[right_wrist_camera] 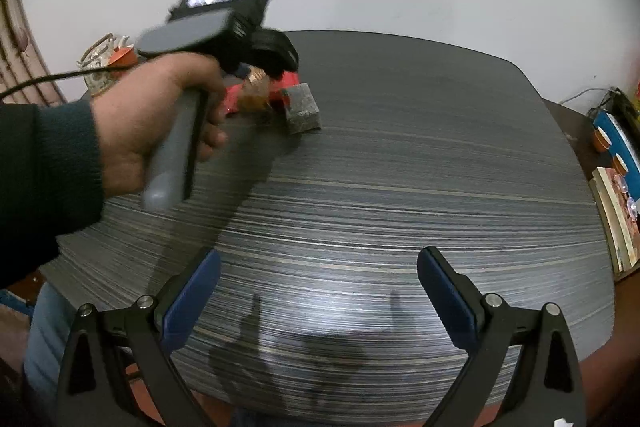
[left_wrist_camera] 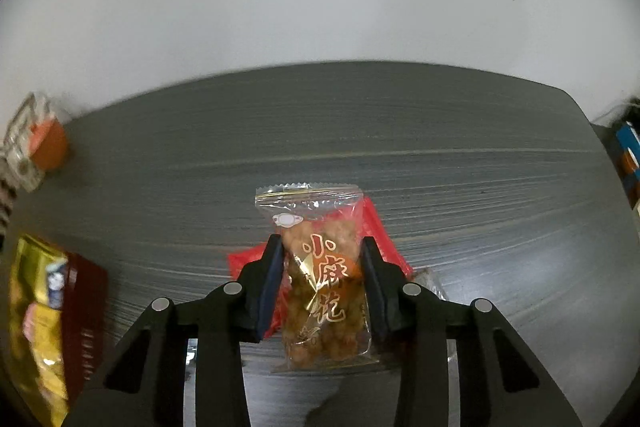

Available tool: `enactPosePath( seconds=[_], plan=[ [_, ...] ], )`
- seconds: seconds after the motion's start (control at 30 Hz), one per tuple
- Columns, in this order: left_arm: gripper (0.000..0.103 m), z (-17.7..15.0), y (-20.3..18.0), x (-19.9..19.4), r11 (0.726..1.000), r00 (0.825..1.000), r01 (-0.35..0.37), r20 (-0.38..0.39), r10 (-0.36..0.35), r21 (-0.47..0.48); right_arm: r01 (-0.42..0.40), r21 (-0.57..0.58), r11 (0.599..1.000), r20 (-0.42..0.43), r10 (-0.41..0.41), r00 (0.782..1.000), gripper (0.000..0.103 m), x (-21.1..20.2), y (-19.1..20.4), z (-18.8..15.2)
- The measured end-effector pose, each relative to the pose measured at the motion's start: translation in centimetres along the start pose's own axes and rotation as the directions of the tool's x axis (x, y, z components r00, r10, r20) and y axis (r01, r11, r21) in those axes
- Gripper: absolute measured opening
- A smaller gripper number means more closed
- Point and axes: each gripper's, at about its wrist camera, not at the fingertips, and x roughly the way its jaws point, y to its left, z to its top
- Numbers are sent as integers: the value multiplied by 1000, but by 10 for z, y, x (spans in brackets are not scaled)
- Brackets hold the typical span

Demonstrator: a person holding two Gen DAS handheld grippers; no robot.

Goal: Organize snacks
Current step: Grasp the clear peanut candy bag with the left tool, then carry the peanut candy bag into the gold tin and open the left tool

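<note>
Dark striped wood-grain table (right_wrist_camera: 400, 187) carries all items. Left hand (right_wrist_camera: 160, 123) holds the left gripper (left_wrist_camera: 320, 259) over the far left of the table; its blue pads (left_wrist_camera: 270, 279) are clamped on a clear snack packet (left_wrist_camera: 324, 279) of brown pieces, above a red packet (left_wrist_camera: 376, 227). Grey block (right_wrist_camera: 302, 109) sits just right of them. Right gripper (right_wrist_camera: 318, 279) hovers near, fingers wide apart, nothing between.
</note>
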Motion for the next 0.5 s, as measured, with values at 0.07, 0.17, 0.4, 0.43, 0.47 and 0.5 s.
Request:
enactPosePath(
  seconds=[0.07, 0.17, 0.4, 0.43, 0.47, 0.5],
  plan=[
    [39, -5, 6, -11, 1000, 1000, -9, 17, 9, 1, 7, -2, 1000, -4, -7, 1000, 98, 1, -1, 0],
    [39, -9, 8, -27, 999, 999, -33, 43, 32, 22, 25, -16, 1000, -2, -25, 1000, 98, 0, 0, 0],
    [39, -23, 9, -68, 994, 993, -76, 91, 69, 80, 65, -36, 997, 0, -65, 998, 98, -1, 1, -2],
    [39, -23, 12, -71, 993, 993, -81, 94, 73, 84, 71, -40, 997, -3, -71, 997, 98, 1, 3, -3],
    [39, -25, 16, -76, 992, 992, -89, 101, 80, 86, 74, -45, 996, -8, -74, 997, 98, 2, 5, -5],
    [39, -27, 25, -83, 992, 991, -93, 107, 84, 85, 77, -54, 996, -14, -78, 997, 98, 4, 7, -6]
  ],
)
